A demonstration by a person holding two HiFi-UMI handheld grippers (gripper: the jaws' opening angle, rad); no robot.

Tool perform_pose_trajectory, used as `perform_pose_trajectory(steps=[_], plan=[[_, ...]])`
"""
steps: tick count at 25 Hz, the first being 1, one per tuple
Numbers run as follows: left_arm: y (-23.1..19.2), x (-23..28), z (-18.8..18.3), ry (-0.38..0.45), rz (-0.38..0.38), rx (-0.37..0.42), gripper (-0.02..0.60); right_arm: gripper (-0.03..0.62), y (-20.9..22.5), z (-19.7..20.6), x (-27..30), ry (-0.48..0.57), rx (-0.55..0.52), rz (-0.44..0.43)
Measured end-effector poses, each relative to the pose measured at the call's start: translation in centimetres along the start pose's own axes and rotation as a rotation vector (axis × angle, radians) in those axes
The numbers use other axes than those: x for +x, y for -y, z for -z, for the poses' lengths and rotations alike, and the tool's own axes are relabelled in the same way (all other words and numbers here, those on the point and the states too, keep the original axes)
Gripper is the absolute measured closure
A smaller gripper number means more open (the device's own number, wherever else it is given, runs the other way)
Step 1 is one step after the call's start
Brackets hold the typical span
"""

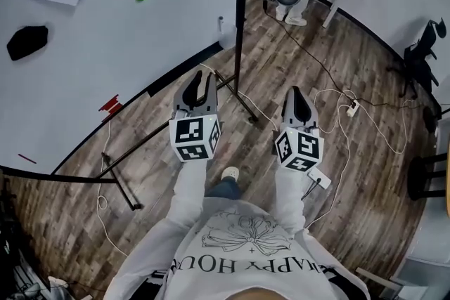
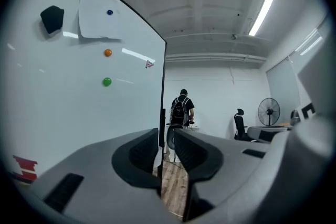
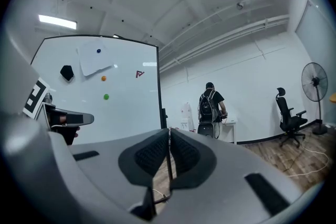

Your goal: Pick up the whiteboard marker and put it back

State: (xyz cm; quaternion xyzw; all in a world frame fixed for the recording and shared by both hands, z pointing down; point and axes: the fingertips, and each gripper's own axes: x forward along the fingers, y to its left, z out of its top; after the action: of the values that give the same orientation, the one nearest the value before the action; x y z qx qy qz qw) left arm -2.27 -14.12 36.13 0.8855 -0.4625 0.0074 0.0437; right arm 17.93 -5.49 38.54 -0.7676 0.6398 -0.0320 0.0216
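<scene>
I cannot make out a whiteboard marker clearly in any view. The whiteboard (image 1: 105,46) stands at my left, with red marks (image 1: 110,105) low on it and a black eraser (image 1: 28,42) stuck to it. A small white upright object (image 1: 221,24) sits at the board's lower edge, too small to identify. My left gripper (image 1: 200,81) hangs above the floor near the board, its jaws a little apart and empty (image 2: 166,139). My right gripper (image 1: 297,96) is beside it with jaws together on nothing (image 3: 168,136).
The board's black pole (image 1: 240,17) and stand legs (image 1: 119,179) are just ahead of the grippers. Cables (image 1: 351,109) trail over the wooden floor. A person with a backpack (image 2: 182,110) stands at a far desk. An office chair (image 1: 422,53) is at the right.
</scene>
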Motion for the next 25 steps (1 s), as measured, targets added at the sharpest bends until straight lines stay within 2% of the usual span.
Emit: perform_pose_trajectory(steps=[5, 13, 25], plan=[[-1.7, 6.3, -0.3, -0.006, -0.001, 0.001, 0.509, 0.585, 1.0, -0.2, 6.4, -0.006, -0.006, 0.001], [-2.7, 13.1, 1.4, -0.057, -0.003, -0.011, 0.509, 0.585, 2.8, 0.9, 12.8, -0.036, 0.010, 0.000], [-3.1, 23.1, 3.8, -0.126, -0.075, -0.015, 0.495, 0.585, 7.0, 2.1, 23.1, -0.070, 0.032, -0.072]])
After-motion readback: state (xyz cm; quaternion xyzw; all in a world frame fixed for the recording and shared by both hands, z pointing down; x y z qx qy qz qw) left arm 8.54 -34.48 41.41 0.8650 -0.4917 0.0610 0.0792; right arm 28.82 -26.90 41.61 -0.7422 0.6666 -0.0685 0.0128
